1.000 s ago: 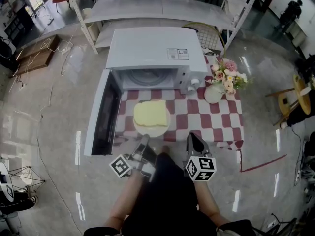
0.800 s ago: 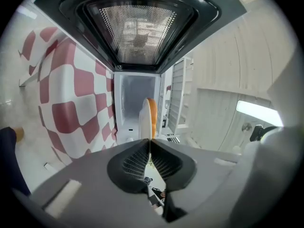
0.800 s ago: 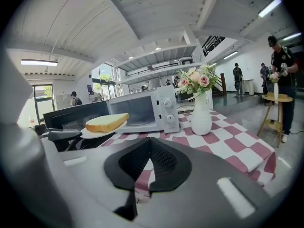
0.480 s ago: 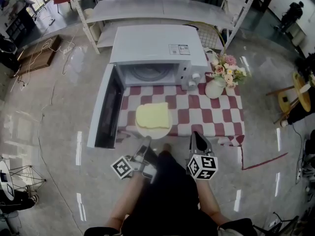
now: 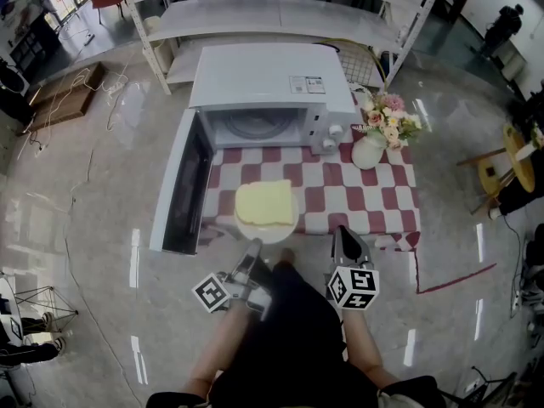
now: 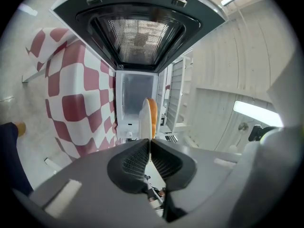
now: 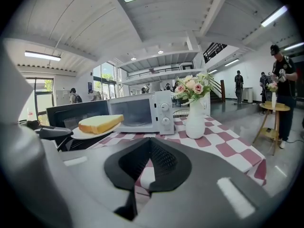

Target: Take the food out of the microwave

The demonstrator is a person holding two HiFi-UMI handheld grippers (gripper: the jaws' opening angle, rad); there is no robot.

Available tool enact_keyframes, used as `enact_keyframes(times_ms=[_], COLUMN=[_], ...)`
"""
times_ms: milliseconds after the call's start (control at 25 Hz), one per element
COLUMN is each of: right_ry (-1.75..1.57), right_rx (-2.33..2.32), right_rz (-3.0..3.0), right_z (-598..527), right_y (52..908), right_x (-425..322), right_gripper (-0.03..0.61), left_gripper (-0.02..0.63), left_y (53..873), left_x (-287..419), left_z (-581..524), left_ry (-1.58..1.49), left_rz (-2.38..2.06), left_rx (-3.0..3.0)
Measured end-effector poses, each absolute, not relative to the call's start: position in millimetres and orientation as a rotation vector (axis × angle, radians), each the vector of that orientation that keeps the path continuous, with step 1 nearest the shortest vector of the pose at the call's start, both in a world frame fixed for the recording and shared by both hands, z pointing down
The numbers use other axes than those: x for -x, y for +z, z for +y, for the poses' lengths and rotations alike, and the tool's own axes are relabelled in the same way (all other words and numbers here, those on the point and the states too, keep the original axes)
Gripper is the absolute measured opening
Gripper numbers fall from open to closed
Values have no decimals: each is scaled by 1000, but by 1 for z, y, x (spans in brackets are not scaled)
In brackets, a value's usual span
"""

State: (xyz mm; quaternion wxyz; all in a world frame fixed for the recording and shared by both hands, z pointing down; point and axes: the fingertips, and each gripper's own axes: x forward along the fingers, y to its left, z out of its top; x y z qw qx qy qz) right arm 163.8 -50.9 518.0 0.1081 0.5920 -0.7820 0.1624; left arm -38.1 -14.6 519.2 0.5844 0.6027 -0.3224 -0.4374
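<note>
- Black glass in a white frame: the microwave door (image 5: 180, 189) stands swung wide open at the left. Behind it sits the white microwave (image 5: 268, 79).
- The left gripper (image 5: 252, 246) has its jaws pinched nearly together on the near rim of a white plate (image 5: 270, 230). Its own view shows that rim edge-on between the pads.
- A pale yellow slice of bread (image 5: 265, 202) lies flat on the plate.
- Plate and bread are outside the oven, in front of its opening. They are over the front edge of the red-and-white checked tablecloth (image 5: 361, 198). I can't tell whether the plate touches the cloth.
- The right gripper (image 5: 342, 235) hangs just right of the plate, apart from it. Its jaws are closed together and hold nothing.
- A white vase (image 5: 368, 154) of pink flowers (image 5: 387, 117) stands on the cloth just beside the microwave's knobs.
</note>
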Motion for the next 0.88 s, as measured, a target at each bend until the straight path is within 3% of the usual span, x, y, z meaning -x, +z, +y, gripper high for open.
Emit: enact_keyframes(times_ms=[880], right_ry=[463], right_rx=[-1733], right_rz=[-2327], right_z=[-43], right_y=[512], right_x=[-152], right_gripper=[0], left_gripper=[23], left_y=[520], left_x=[38], left_z=[-16], left_ry=[-1025], left_rz=[-757], left_rx=[-1419])
